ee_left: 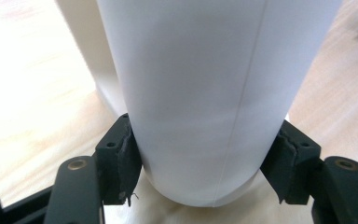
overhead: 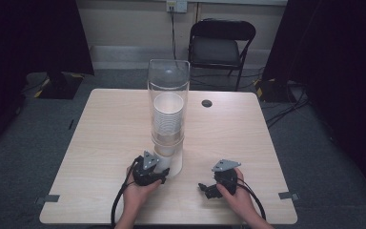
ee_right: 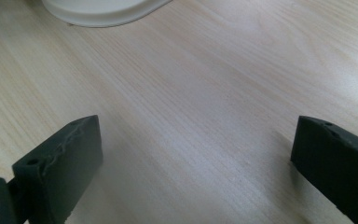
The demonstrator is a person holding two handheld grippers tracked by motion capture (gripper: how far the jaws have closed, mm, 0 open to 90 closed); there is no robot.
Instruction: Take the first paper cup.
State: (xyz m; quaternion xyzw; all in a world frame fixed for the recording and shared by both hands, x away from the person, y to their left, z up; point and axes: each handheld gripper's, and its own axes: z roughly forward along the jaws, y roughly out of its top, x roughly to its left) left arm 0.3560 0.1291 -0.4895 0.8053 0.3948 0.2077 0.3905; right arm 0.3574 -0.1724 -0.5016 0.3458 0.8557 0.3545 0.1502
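Table shows left tongs hiding cup bottom.

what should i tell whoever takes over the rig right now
Left gripper: shut on the bottom cup, the lowest of the stack, poking out under the clear tube of the dispenser.
Right gripper: open, holding nothing, low over the table beside the dispenser base.
Done: bottom cup gripped.
Left: probably pull that cup free and set it down.
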